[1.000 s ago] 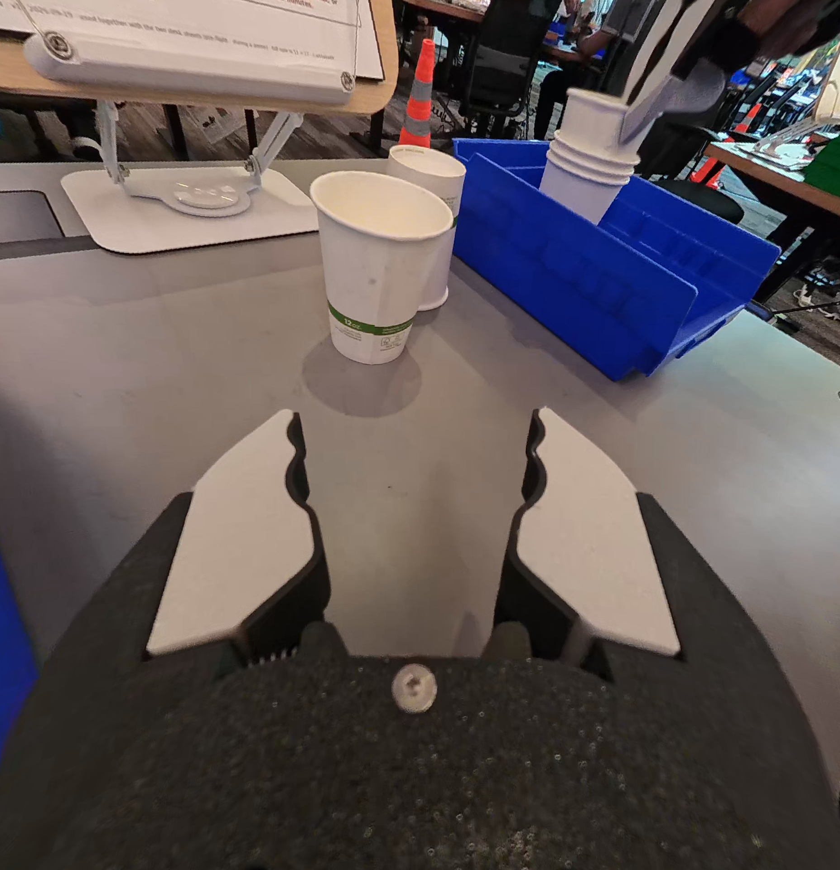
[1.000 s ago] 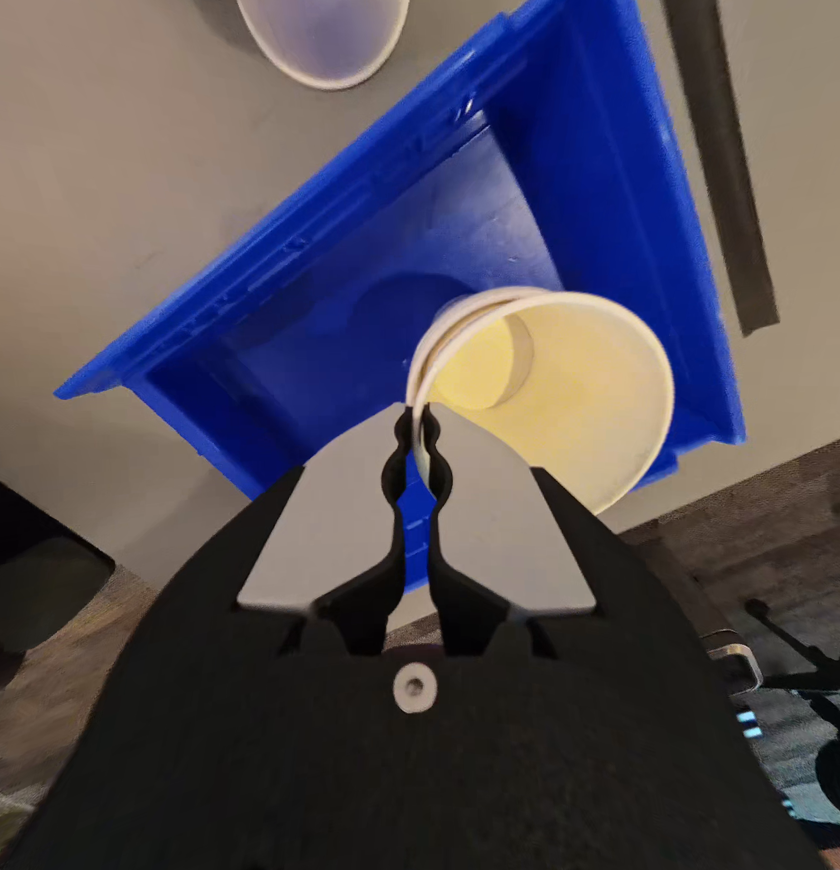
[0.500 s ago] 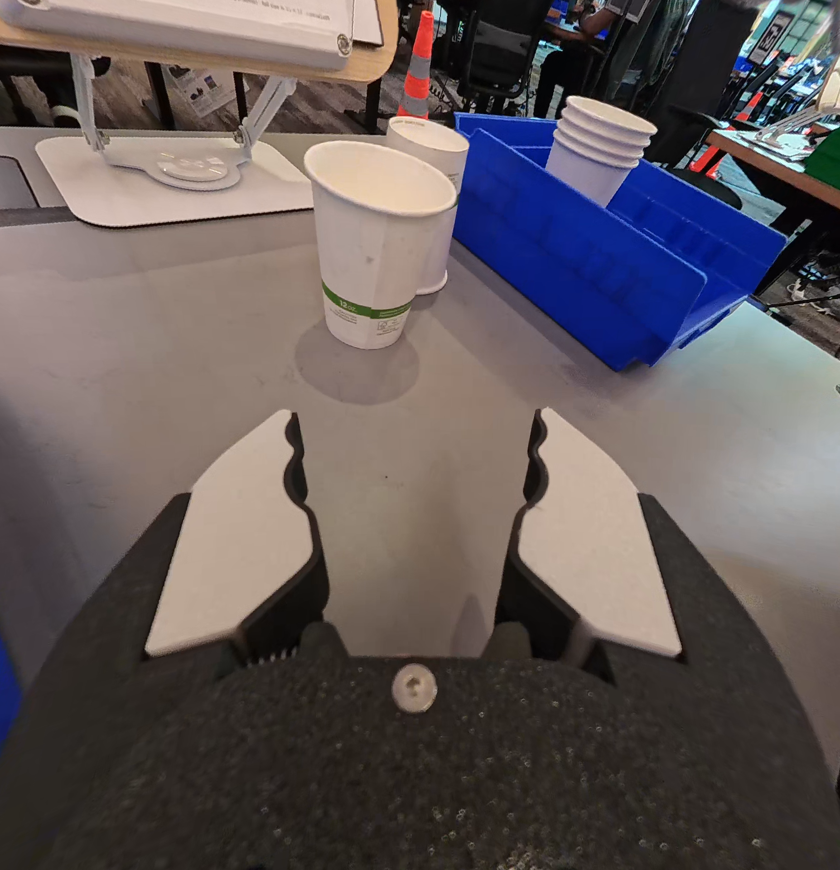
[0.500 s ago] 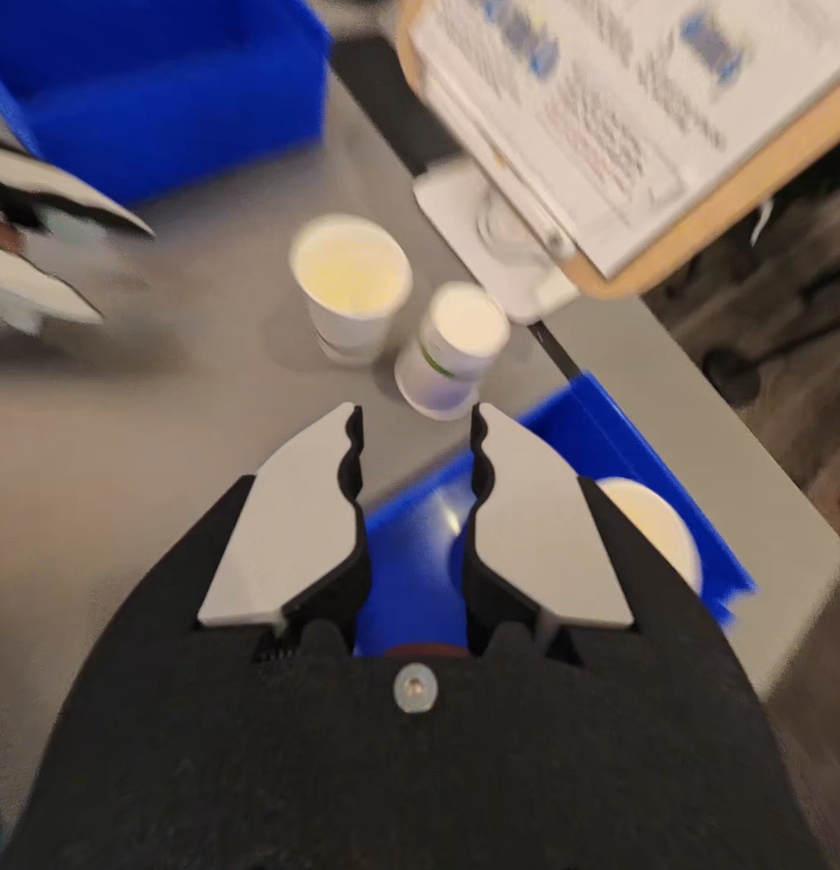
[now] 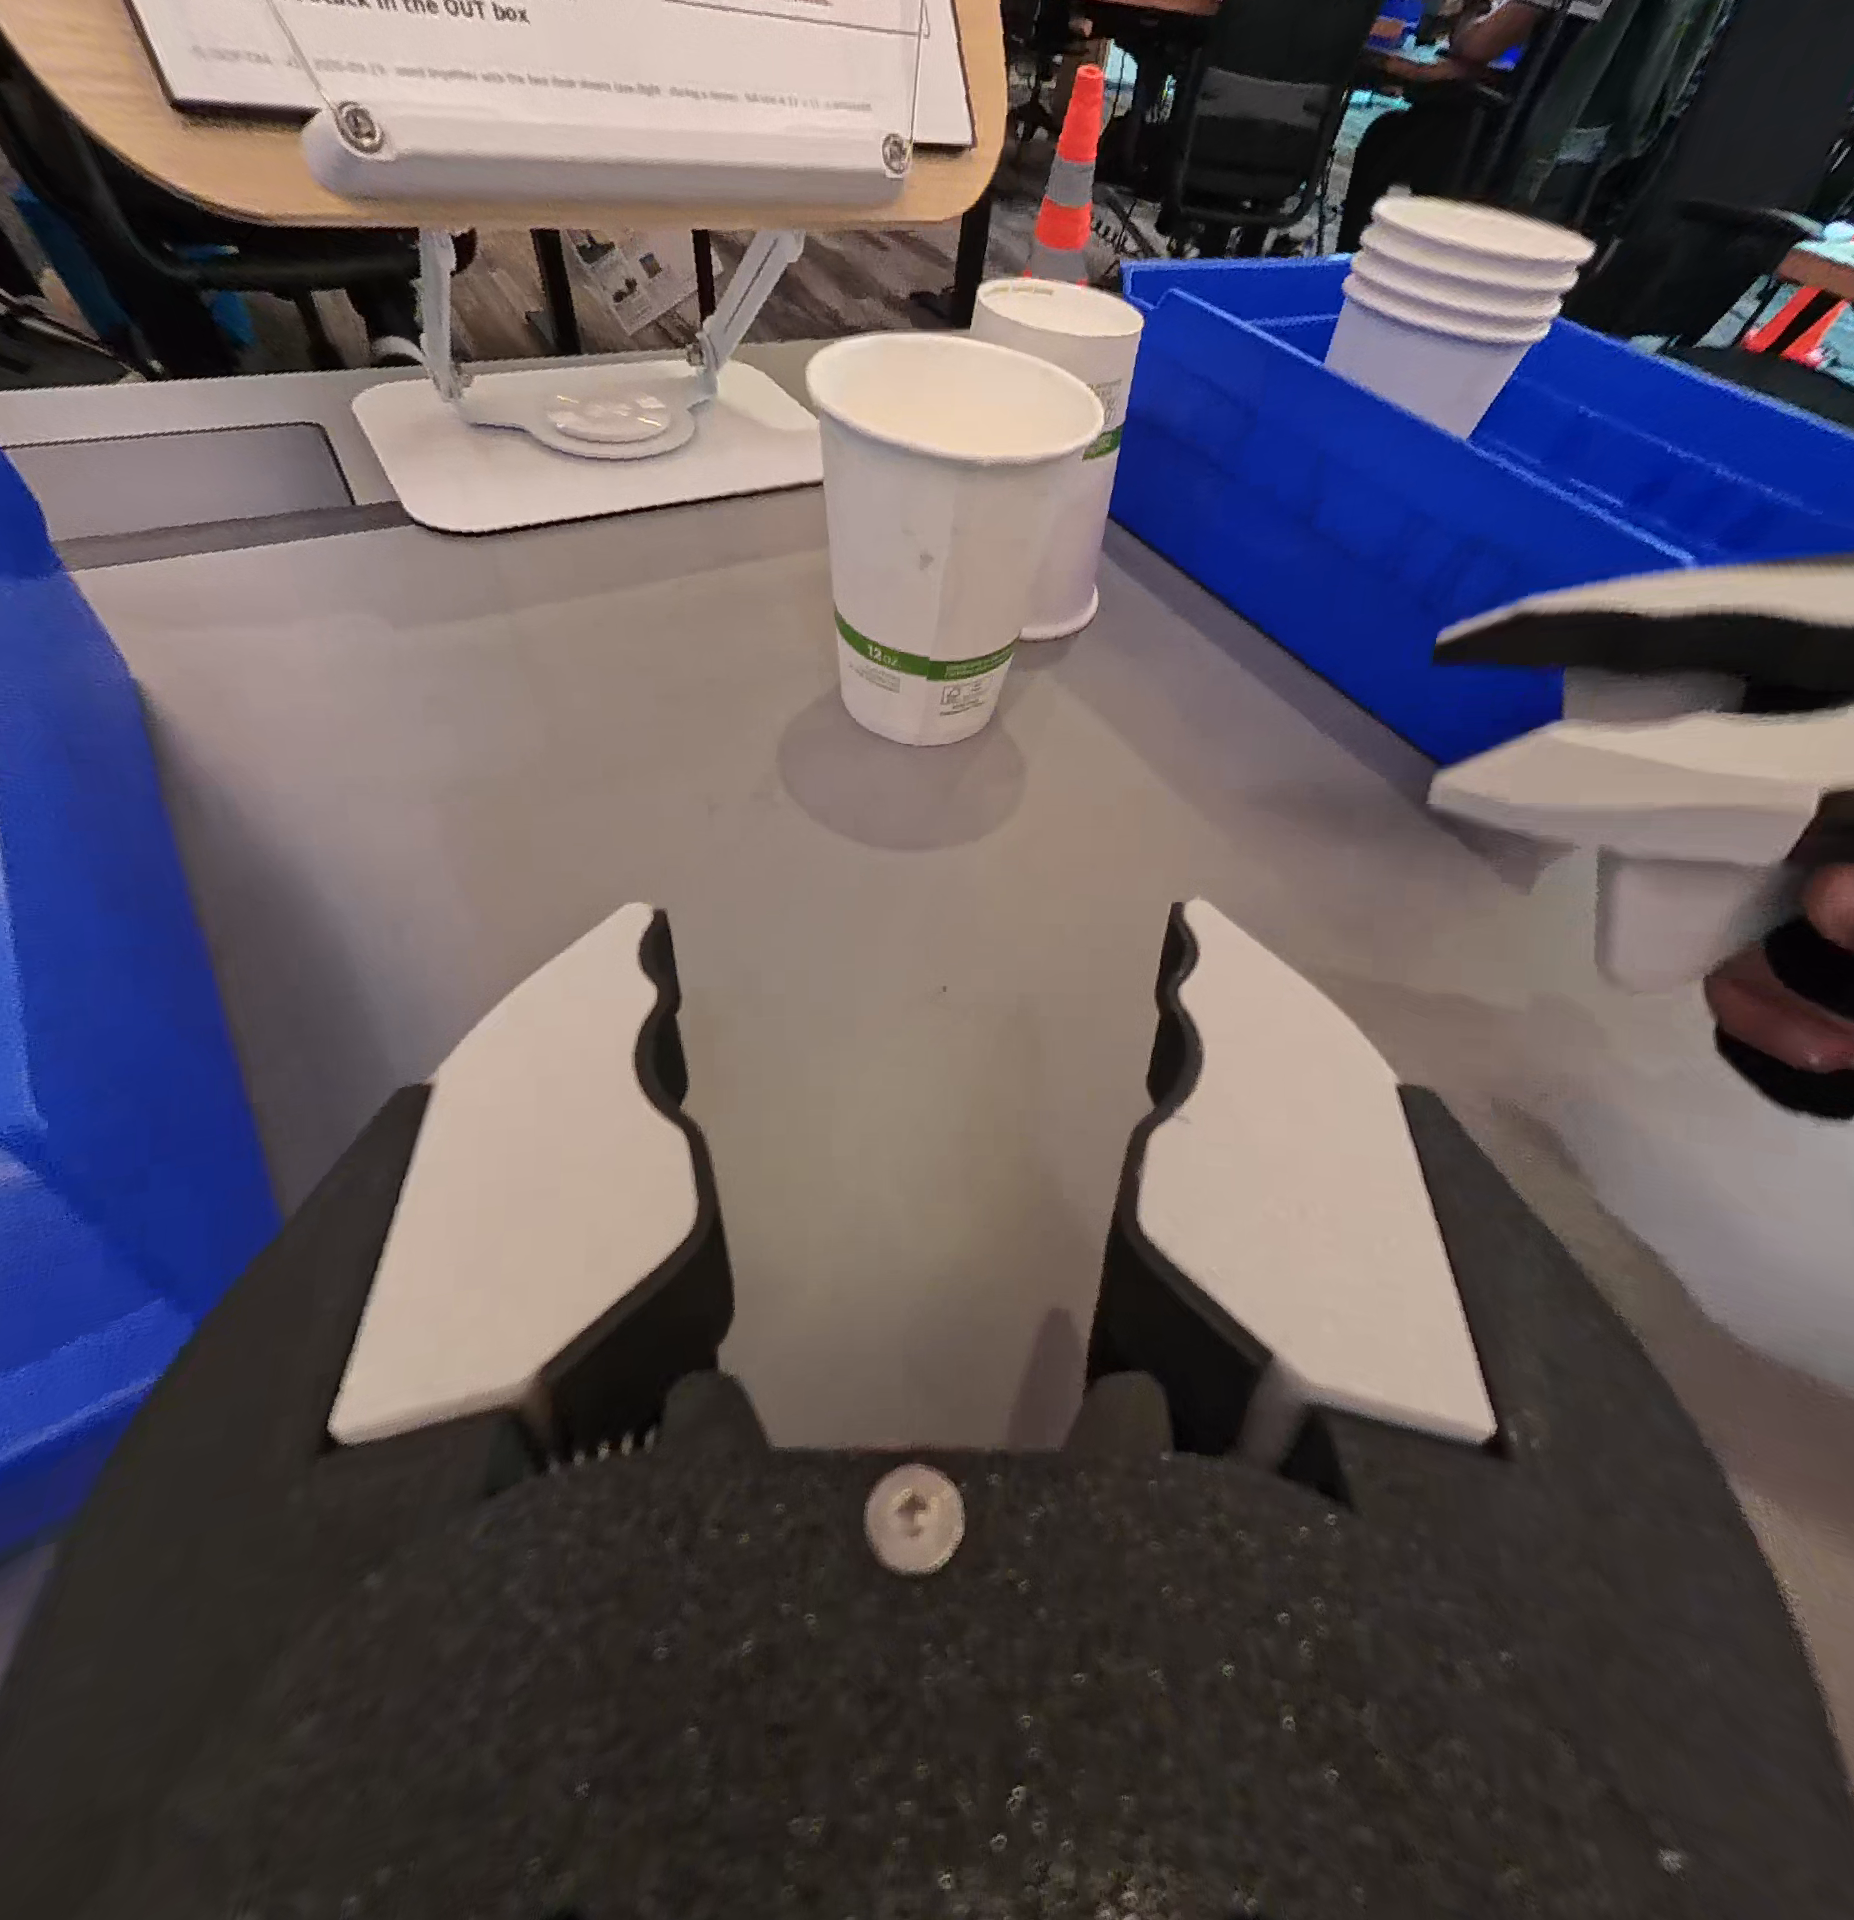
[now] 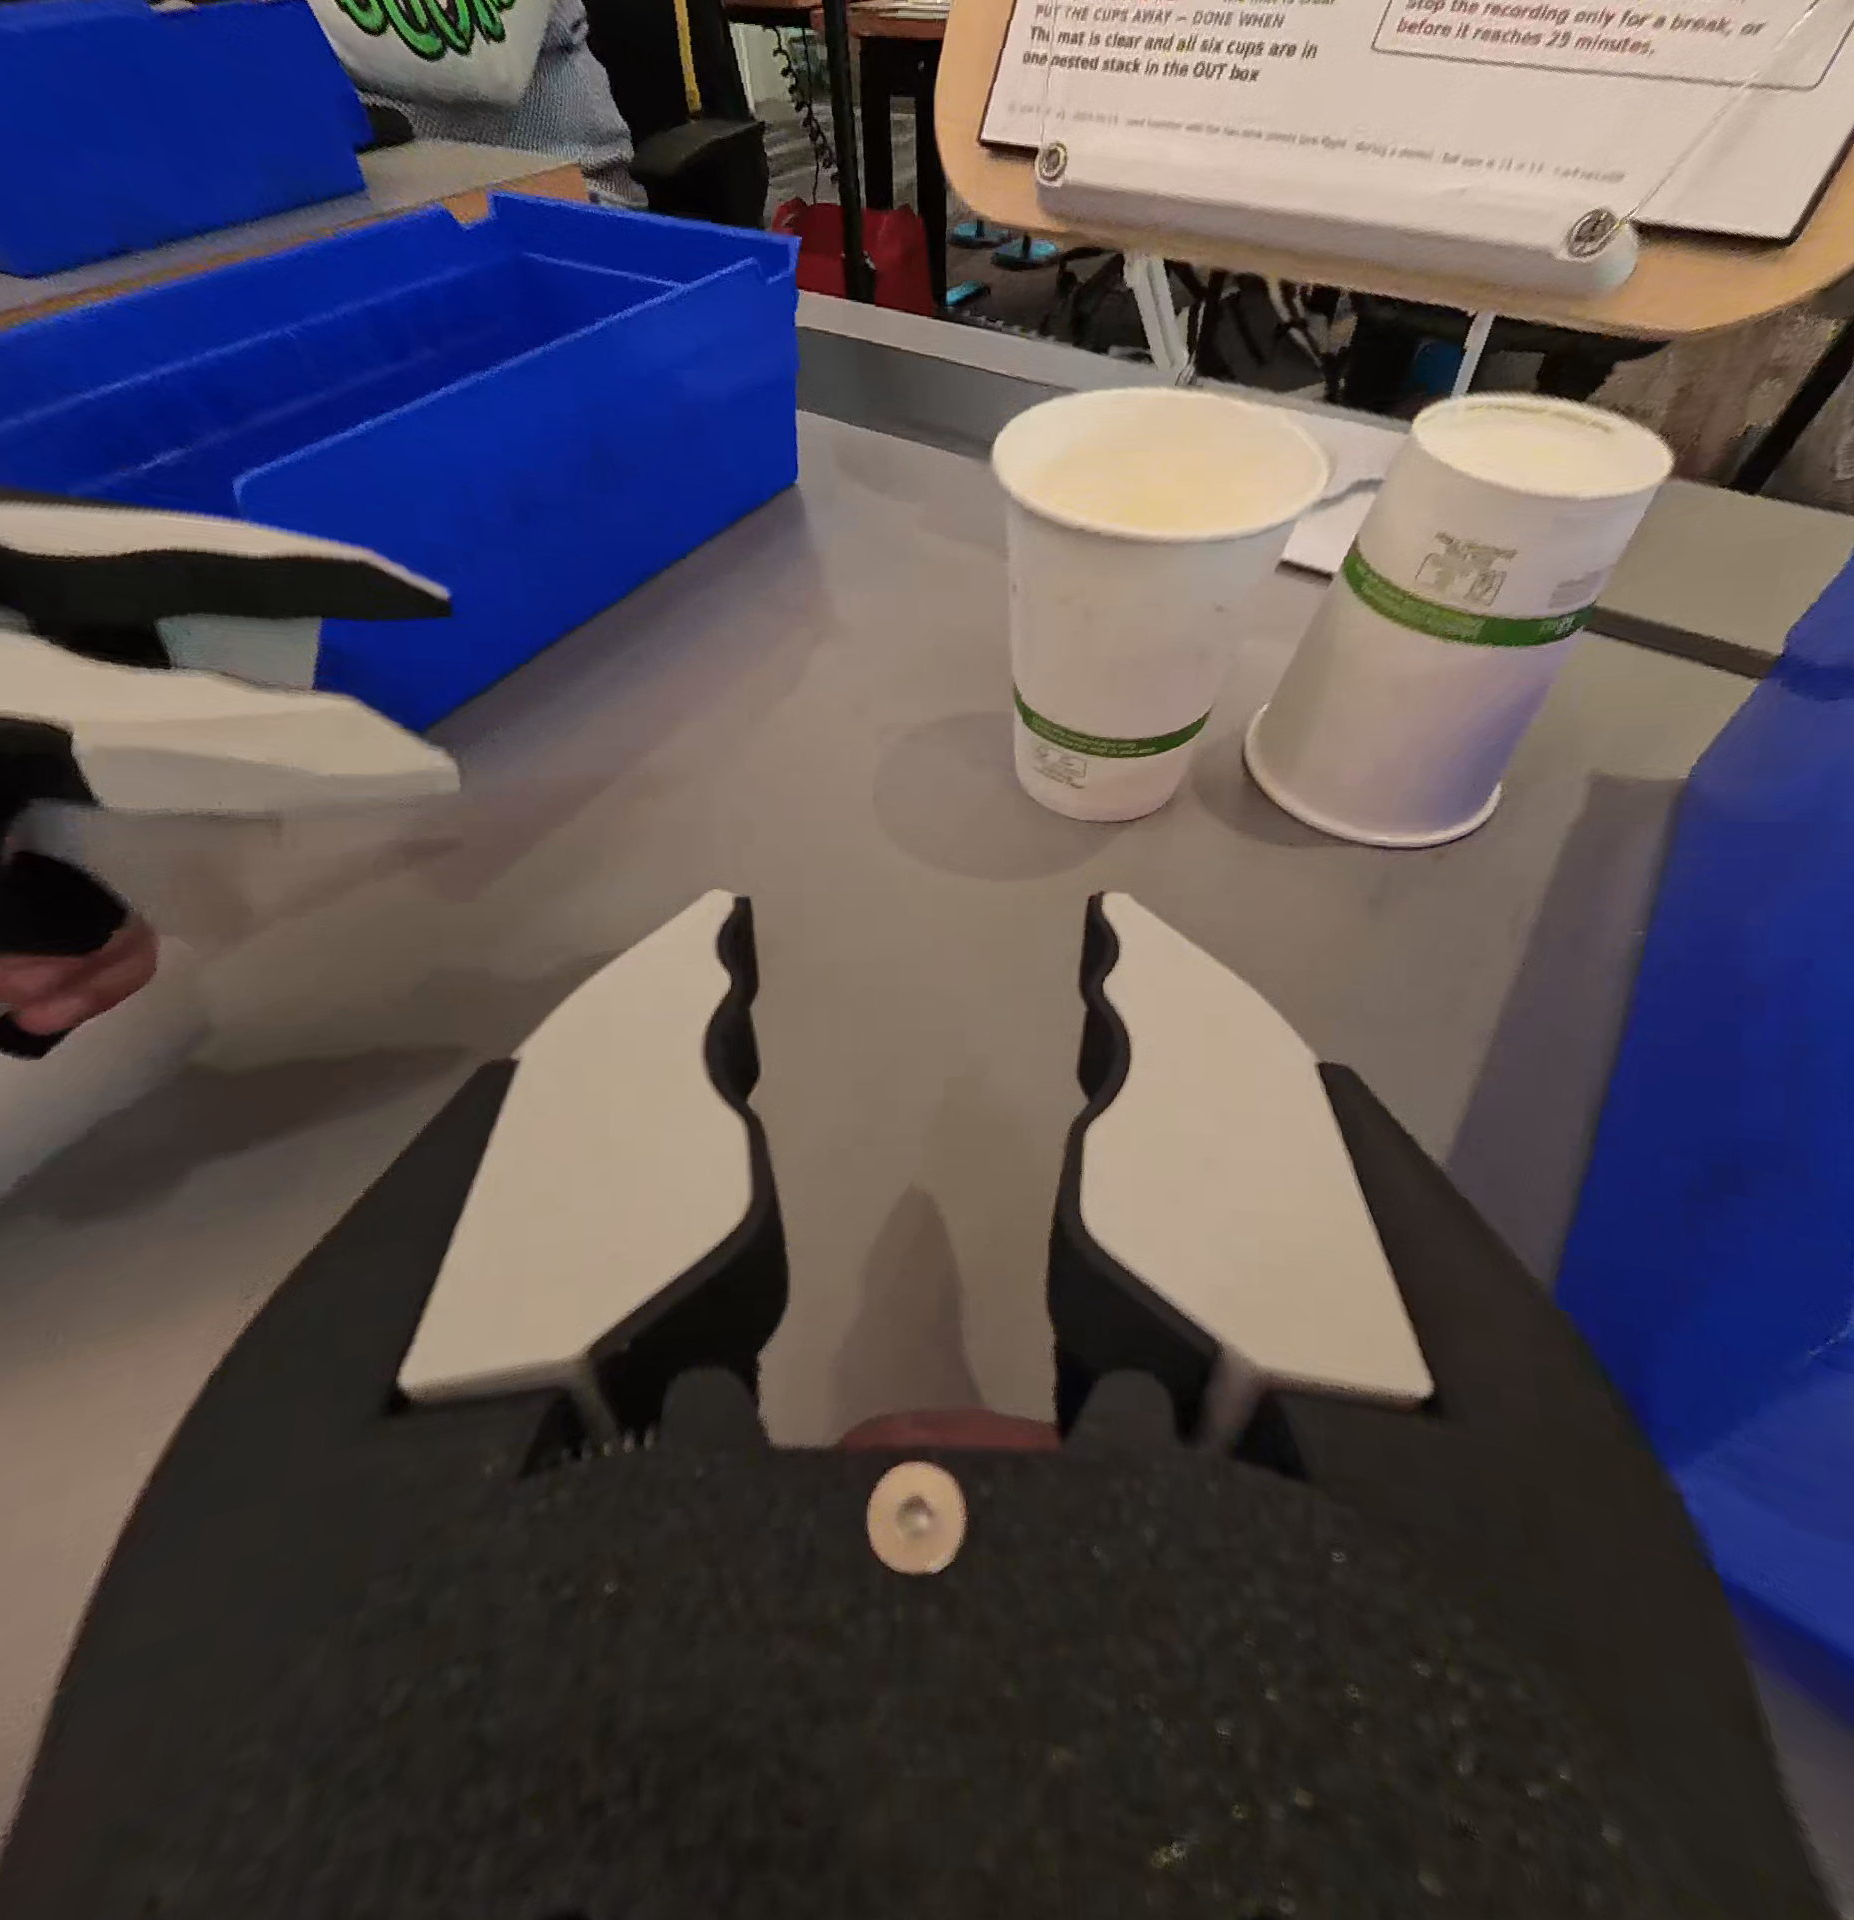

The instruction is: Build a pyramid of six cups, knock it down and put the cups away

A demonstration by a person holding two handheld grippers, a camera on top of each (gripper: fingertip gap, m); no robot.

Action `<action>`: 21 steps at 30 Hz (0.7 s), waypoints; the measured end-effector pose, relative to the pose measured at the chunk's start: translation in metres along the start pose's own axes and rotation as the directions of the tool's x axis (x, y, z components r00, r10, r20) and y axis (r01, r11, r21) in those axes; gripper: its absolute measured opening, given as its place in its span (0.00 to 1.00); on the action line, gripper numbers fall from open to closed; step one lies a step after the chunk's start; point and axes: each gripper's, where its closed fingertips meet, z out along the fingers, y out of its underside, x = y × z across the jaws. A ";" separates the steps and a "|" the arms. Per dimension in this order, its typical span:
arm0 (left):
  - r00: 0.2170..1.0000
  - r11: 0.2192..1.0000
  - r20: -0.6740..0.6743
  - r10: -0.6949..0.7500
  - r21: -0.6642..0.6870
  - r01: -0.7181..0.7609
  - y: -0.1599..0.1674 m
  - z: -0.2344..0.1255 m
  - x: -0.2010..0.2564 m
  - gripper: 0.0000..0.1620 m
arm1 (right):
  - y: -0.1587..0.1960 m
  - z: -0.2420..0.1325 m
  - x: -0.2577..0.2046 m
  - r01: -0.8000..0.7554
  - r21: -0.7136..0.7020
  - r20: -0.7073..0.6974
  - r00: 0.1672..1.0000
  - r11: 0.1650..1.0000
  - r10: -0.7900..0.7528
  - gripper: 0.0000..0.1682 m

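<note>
An upright white paper cup with a green band (image 5: 944, 540) stands on the grey table (image 5: 487, 779). An upside-down cup (image 5: 1068, 416) stands right behind it. Several nested cups (image 5: 1453, 312) stand in the blue bin (image 5: 1370, 520) at the right. My left gripper (image 5: 918, 925) is open and empty, low over the table, short of the upright cup. My right gripper (image 6: 918, 914) is open and empty, facing the upright cup (image 6: 1131, 603) and the upside-down cup (image 6: 1453, 623). Each gripper shows from the side in the other's view, the right gripper (image 5: 1434, 725) and the left gripper (image 6: 450, 681), both open.
A second blue bin (image 6: 435, 416) at the left holds nothing I can see; its near corner shows in the left wrist view (image 5: 71, 935). A document stand (image 5: 611, 156) on a white base (image 5: 590, 447) rises behind the cups. Chairs and an orange cone (image 5: 1074, 156) stand beyond the table.
My right gripper let go of the rim of the nested cups in the bin, opened, and swung down over the table to face the two loose cups. My left gripper stayed open and shifted slightly.
</note>
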 end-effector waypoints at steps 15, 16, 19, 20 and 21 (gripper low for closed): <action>0.999 0.999 0.007 0.042 -0.034 -0.042 0.015 0.004 0.000 0.52 | -0.057 0.119 0.100 -0.065 -0.485 -0.109 0.994 0.872 0.014 0.20; 0.999 0.999 0.005 0.040 -0.032 -0.039 0.015 0.003 0.000 0.52 | -0.049 0.123 0.100 -0.053 -0.542 -0.101 0.995 0.839 -0.003 0.20; 1.000 0.999 -0.004 0.024 -0.037 -0.024 0.015 0.002 -0.002 0.52 | -0.044 0.130 0.094 -0.021 -0.605 -0.062 0.998 0.796 -0.021 0.07; 1.000 0.999 -0.005 0.019 -0.038 -0.019 0.015 0.002 -0.002 0.52 | -0.042 0.129 0.094 -0.007 -0.625 -0.060 0.997 0.781 -0.039 0.06; 1.000 0.999 -0.008 0.015 -0.038 -0.015 0.015 0.002 -0.002 0.52 | -0.042 0.129 0.090 0.000 -0.640 -0.043 0.998 0.769 -0.036 0.05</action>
